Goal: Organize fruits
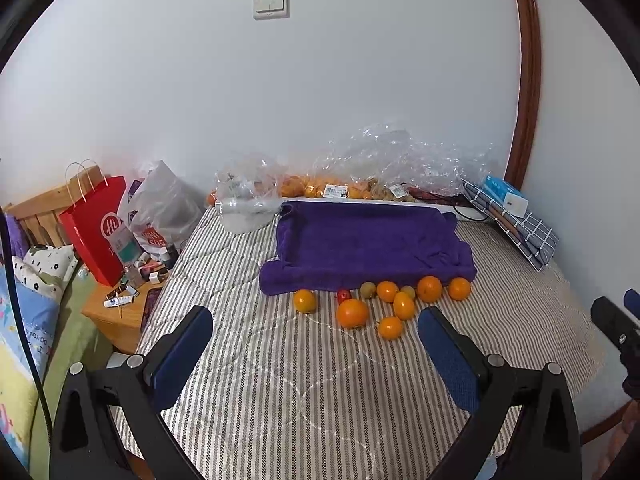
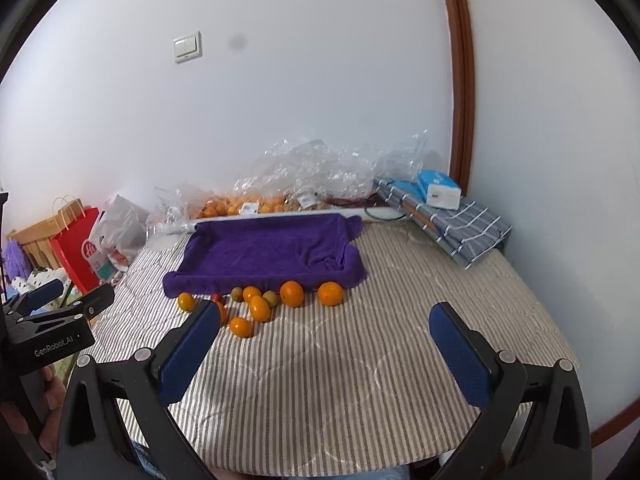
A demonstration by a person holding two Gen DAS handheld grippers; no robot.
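— Orange and green: item one, loose fruits (image 1: 384, 304), about ten pieces, scattered on the striped mattress (image 1: 304, 400) just in front of the purple towel-lined tray (image 1: 360, 236). Mostly round oranges; one oval piece (image 1: 403, 305) with its long axis running roughly toward the tray; one small red fruit (image 1: 343, 295).

— Tray contents?

— None visible. Nothing sorted yet, by my reading.

— Item two, the grippers?

— Left gripper (image 1: 316, 332): jaws wide apart, nothing between them, held above the mattress. The cluster lies straight ahead of it, nearly centred between its pads. Right gripper (image 2: 324, 328): jaws likewise spread and empty; the fruits sit ahead and off to its left (its left finger (image 2: 192, 352) overlaps one orange in that view).

— Nearer arm?

— Left, I judge; the big front orange (image 1: 352, 313) lines up best with it.

— Surroundings?

— Bagged fruit in clear plastic (image 1: 340, 188) along the wall behind the tray, folded plaid cloth (image 1: 520, 232) to the right, red paper bag (image 1: 96, 232) at far left.
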